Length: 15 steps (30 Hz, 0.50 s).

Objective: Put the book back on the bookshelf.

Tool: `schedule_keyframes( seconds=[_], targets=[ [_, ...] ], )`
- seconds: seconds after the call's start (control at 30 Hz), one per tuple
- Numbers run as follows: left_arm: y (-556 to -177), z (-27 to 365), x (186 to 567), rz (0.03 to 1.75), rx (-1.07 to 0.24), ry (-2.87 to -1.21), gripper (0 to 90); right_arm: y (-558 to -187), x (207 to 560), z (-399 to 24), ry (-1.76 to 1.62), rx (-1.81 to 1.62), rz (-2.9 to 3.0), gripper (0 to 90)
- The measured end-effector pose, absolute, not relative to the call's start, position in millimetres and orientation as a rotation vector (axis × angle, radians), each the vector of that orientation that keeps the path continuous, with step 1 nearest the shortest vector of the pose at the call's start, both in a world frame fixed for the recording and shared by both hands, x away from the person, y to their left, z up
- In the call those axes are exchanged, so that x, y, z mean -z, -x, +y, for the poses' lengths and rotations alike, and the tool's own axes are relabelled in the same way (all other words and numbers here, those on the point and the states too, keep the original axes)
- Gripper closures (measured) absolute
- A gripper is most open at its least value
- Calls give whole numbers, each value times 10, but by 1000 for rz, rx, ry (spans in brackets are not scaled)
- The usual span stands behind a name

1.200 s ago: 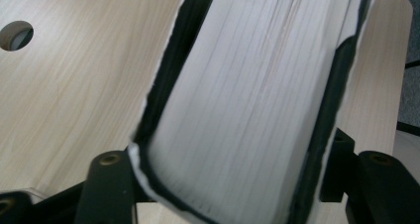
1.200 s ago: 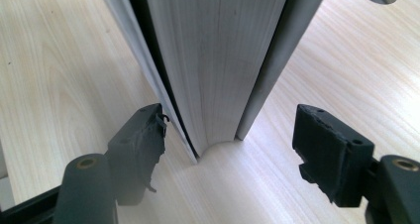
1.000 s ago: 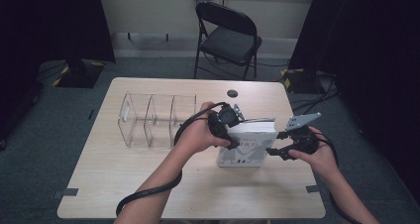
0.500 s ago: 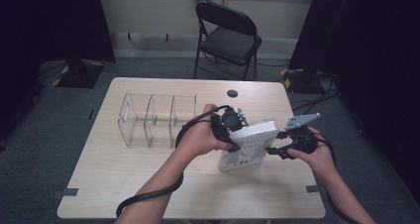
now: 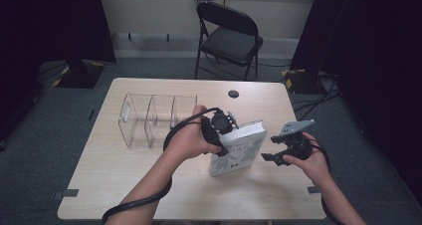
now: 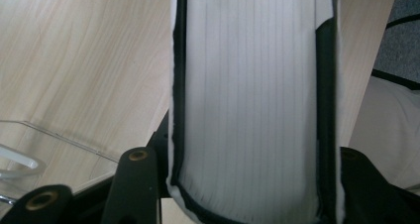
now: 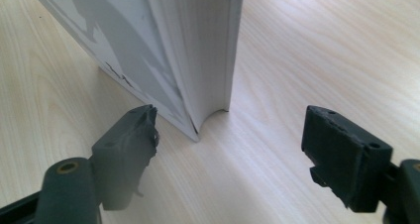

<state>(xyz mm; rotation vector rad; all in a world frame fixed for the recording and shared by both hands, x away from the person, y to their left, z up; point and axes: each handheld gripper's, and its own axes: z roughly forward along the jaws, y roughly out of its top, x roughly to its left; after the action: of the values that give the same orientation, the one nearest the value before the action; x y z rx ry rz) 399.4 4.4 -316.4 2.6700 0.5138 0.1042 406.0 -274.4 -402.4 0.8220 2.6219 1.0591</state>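
A thick white book (image 5: 239,153) with a grey cover pattern stands tilted on its lower edge on the wooden table (image 5: 124,185), right of centre. My left gripper (image 5: 230,129) is shut on the book's upper left corner. In the left gripper view the page block (image 6: 247,100) sits clamped between the two black jaws of that gripper (image 6: 247,149). My right gripper (image 5: 274,154) hovers just right of the book, open and holding nothing. In the right gripper view the book's lower corner (image 7: 203,60) rests on the table ahead of the spread jaws of the right gripper (image 7: 230,142).
A clear plastic organiser (image 5: 149,118) with several compartments stands left of the book, close to the left hand; its edge (image 6: 34,149) appears in the left gripper view. A small black disc (image 5: 233,93) lies near the table's far edge. A folding chair (image 5: 226,38) stands behind the table.
The left gripper has tipped the book up from lying nearly flat to standing on its edge and drawn it slightly left. The right gripper has stayed open beside it.
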Motion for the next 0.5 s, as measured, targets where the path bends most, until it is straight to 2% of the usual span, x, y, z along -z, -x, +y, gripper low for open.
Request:
schedule_keyframes(
  seconds=[0.5],
  targets=[
    [-4062, -22, 3153, 493, -148, -2692, 474, -4020, 4361, -2746, -846, -1107, 2630, 161]
  ],
)
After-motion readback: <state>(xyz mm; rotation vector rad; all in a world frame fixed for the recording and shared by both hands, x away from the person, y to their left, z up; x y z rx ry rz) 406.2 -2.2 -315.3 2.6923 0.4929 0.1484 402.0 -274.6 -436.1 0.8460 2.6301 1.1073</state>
